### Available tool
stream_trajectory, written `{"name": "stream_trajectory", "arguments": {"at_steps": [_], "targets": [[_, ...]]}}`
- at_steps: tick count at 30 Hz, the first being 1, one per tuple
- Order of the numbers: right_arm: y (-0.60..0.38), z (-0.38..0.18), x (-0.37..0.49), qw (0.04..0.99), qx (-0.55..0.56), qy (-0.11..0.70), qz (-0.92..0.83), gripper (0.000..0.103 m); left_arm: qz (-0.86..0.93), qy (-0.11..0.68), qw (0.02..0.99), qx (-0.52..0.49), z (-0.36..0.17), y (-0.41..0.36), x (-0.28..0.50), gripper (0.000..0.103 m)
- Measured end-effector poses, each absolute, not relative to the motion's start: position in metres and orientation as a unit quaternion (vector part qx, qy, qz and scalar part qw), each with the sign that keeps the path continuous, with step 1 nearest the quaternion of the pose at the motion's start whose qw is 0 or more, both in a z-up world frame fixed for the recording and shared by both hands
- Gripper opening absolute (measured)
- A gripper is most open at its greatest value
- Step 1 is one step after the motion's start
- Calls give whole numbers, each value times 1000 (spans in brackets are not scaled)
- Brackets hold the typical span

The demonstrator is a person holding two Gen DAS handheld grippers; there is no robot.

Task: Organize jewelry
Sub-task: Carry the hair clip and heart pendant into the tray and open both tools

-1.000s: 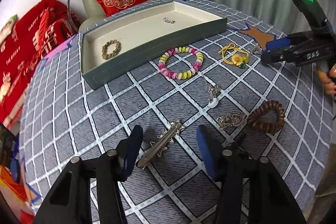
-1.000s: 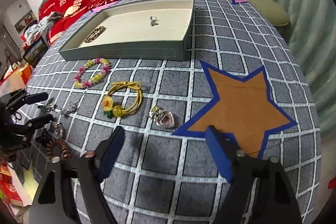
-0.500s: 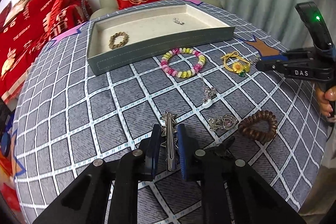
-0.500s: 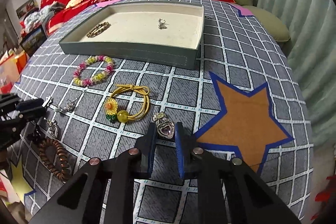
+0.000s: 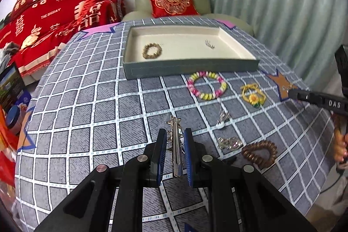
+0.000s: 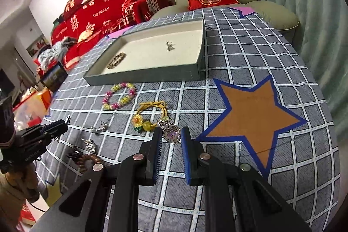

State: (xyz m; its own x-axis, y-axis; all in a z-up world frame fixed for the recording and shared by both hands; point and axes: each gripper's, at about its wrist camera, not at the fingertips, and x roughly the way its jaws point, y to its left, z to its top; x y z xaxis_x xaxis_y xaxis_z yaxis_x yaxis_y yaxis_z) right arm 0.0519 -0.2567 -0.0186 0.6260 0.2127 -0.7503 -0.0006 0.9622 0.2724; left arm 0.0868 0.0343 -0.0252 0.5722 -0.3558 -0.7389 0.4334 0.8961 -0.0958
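From the left wrist view, the left claw point(image 5: 175, 136) is closed on a silver metal hair clip with star shapes point(image 5: 175, 140), which runs lengthwise between the blue pads above the desk point(image 5: 87, 101) covered in a grey cloth with a white grid. Farther off sits a shallow rectangular grey-green tray with a cream lining point(image 5: 191, 67); inside it lie a small brown beaded bracelet point(image 5: 152, 50) toward the left and a tiny silver trinket point(image 5: 209, 44) toward the right, well apart. Just in front of the tray wall lies a pink and yellow beaded bracelet point(image 5: 206, 85), and to its right a yellow cord bracelet with a sunflower charm point(image 5: 253, 94). Nearer are a small silver charm point(image 5: 223, 117), a silver pendant point(image 5: 229, 143) and a brown spiral hair tie point(image 5: 259, 153). The right claw point(image 5: 292, 94) reaches in from the right edge. From the right wrist view, the right claw point(image 6: 171, 134) grips a silver heart-shaped pendant with a purple stone point(image 6: 171, 133) between its blue pads, just beside the yellow cord bracelet point(image 6: 152, 114) and near an orange star with a blue border point(image 6: 254, 114) on the cloth. The tray point(image 6: 152, 76) again holds the brown bracelet point(image 6: 116, 60) and the silver trinket point(image 6: 170, 45); the pink and yellow bracelet point(image 6: 119, 96) lies just before it, and the left claw point(image 6: 63, 126) shows at the left with the clip's tip poking out
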Motion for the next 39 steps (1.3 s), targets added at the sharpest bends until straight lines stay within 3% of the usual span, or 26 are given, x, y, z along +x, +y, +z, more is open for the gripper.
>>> {"name": "stream_trajectory", "arguments": {"at_steps": [20,39], "targets": [[-254,12,56,894,162,407,93,19,-225,364,904,22,16,24,83,26],[-266,82,110,902,178,373,121,19,-218,320,922,0,71,18,126,26]]}}
